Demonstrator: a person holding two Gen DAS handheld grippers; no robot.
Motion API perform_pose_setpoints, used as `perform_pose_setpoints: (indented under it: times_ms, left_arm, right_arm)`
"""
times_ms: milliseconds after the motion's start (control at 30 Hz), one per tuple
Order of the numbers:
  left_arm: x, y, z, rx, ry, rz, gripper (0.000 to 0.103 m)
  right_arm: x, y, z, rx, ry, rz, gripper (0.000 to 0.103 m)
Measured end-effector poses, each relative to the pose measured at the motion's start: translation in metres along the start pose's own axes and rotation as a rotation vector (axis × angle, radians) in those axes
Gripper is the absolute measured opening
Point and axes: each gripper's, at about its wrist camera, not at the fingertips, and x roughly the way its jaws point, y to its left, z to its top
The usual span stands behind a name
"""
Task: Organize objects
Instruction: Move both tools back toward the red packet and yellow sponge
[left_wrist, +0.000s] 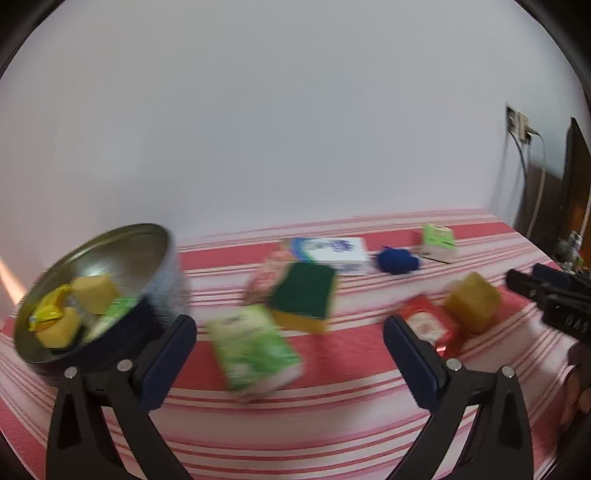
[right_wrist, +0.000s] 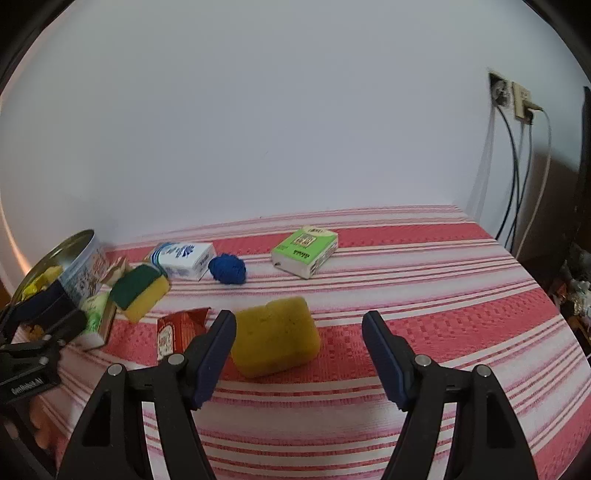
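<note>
A few items already sit in the round tin (left_wrist: 110, 295); the yellow sponge (right_wrist: 275, 336), cartons and blue ball remain on the striped bed. Both hand-held grippers (left_wrist: 290, 332) (right_wrist: 299, 332) gape empty.

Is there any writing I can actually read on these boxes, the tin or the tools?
"GenRobot.AI", as far as it can be made out: on the left gripper, seen from the right wrist.
Green and white box: print too small to read.
Blue and white box: logo too small.
Red packet: label blurred.
Tin: pictures only, unreadable.
</note>
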Motion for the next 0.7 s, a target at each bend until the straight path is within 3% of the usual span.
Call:
perform_pose_setpoints:
  times_ms: [233, 500, 700]
  left_arm:
    - [0.032, -0.049, 0.010, -0.033, 0.132, -0.051, 0.098]
    - [0.065, -0.074, 0.010, -0.089, 0.282, -0.083, 0.094]
    - [0.077, -0.087, 0.006, -0.063, 0.357, -0.072, 0.090]
  right_arm:
    - [-0.006, -0.006, 0.000, -0.006, -0.019, -0.021, 0.073]
    - [-0.003, -0.032, 0.000, 0.126, 0.022, 0.009, 0.073]
    - [-0.003, -0.032, 0.000, 0.129, 0.028, 0.016, 0.073]
